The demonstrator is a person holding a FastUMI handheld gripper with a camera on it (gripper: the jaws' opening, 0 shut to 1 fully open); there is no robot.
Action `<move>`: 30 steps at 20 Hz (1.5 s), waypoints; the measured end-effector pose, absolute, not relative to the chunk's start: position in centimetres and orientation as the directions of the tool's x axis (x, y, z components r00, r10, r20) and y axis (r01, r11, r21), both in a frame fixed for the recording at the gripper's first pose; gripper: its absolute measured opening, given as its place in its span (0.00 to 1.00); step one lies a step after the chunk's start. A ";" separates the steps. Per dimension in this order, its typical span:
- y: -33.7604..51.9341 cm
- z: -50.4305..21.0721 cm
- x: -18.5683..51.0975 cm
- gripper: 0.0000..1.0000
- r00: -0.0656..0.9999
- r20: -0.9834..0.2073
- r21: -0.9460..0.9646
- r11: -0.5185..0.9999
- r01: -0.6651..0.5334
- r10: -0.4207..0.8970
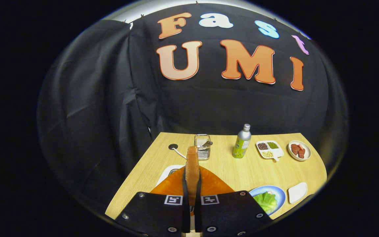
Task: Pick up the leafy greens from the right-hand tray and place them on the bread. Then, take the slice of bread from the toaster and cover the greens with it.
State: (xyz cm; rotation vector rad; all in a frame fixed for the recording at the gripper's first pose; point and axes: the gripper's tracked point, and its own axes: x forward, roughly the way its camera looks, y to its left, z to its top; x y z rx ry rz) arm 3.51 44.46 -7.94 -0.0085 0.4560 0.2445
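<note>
The gripper [192,194] jaws are clamping an upright toasted bread slice [192,168]; green leafy lettuce [265,200] is lying on the blue plate [280,194], so covering is seemingly remaining.

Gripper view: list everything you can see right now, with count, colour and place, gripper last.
Bread slice: 1, toasted brown, upright between the fingers.
Greens: 1, green, on the blue plate.
Blue plate: 1, right of the fingers.
White dish: 1, right of the blue plate.
Toaster: 1, white, behind the orange thing.
Orange thing: 1, just ahead of the fingers.
Wire basket: 1, silver, beyond the bread.
Bottle: 1, silver-green, right of the basket.
Divided tray: 1, white, holding grains.
Bowl: 1, white, red pieces inside.
Table: 1, light wood.
Gripper: 1, shut on the bread slice.
</note>
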 end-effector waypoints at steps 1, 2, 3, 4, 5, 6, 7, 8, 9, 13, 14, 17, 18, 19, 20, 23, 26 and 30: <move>44.1 -7.6 3.6 0.06 0.871 -0.434 0.051 0.972 -0.231 0.230; 43.4 -7.4 3.6 0.06 0.875 -0.430 0.055 0.973 -0.223 0.225; 42.7 -7.2 3.7 0.06 0.879 -0.425 0.055 0.975 -0.215 0.218; 42.1 -6.9 3.6 0.06 0.882 -0.420 0.054 0.976 -0.209 0.212; 41.3 -6.9 3.6 0.06 0.885 -0.418 0.051 0.978 -0.203 0.206; 40.5 -7.0 3.7 0.06 0.886 -0.418 0.049 0.979 -0.197 0.199; 39.8 -7.0 3.7 0.06 0.888 -0.419 0.044 0.981 -0.190 0.190; 39.0 -7.2 3.7 0.06 0.889 -0.422 0.038 0.983 -0.179 0.179; 38.0 -7.5 3.6 0.06 0.888 -0.427 0.036 0.985 -0.170 0.169; 34.1 -8.9 3.1 0.06 0.879 -0.461 0.029 0.992 -0.125 0.124; 33.2 -9.3 3.0 0.06 0.877 -0.467 0.031 0.993 -0.112 0.113; 30.5 -10.4 2.5 0.06 0.869 -0.486 0.040 0.996 -0.082 0.091; 29.8 -10.8 2.5 0.06 0.867 -0.491 0.041 0.996 -0.073 0.084; 29.0 -11.2 2.3 0.06 0.865 -0.496 0.040 0.997 -0.066 0.077; 28.4 -11.6 2.2 0.06 0.862 -0.502 0.040 0.997 -0.061 0.073; 27.1 -13.1 1.7 0.06 0.849 -0.523 0.045 0.997 -0.056 0.072; 26.3 -14.4 1.3 0.06 0.839 -0.537 0.054 0.996 -0.068 0.086; 25.8 -16.7 0.9 0.06 0.818 -0.565 0.058 0.994 -0.092 0.109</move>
